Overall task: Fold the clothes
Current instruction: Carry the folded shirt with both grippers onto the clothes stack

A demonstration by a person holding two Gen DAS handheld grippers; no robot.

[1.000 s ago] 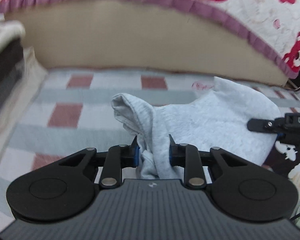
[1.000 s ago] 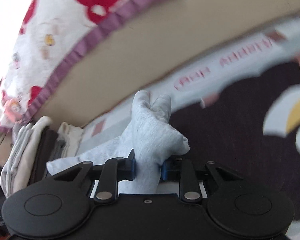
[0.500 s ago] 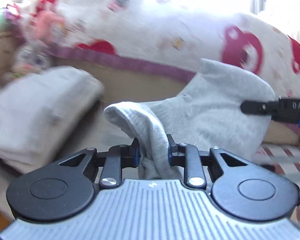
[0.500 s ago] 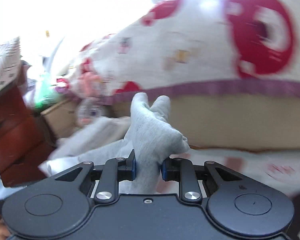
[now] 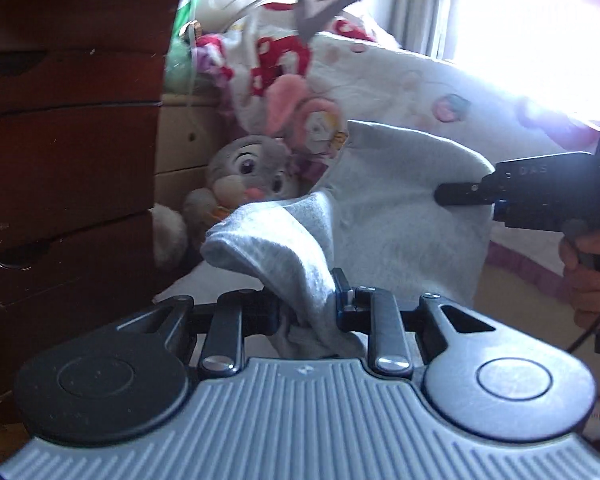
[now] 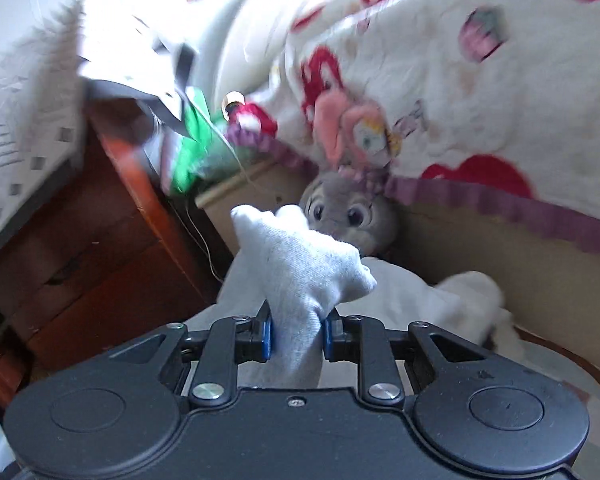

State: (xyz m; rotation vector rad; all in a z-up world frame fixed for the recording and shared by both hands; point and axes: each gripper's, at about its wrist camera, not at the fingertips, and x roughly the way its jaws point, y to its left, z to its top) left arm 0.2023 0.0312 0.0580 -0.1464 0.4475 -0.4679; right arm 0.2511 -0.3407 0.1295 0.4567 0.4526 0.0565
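Light grey garment (image 5: pixel 400 216), bunched, held aloft, stretched between both grippers

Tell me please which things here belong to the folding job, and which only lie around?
Belong to the job:
- grey garment
- left tongs, shut on it
- right tongs, shut on it

Only lying around:
- grey plush rabbit
- wooden drawers
- red-patterned blanket
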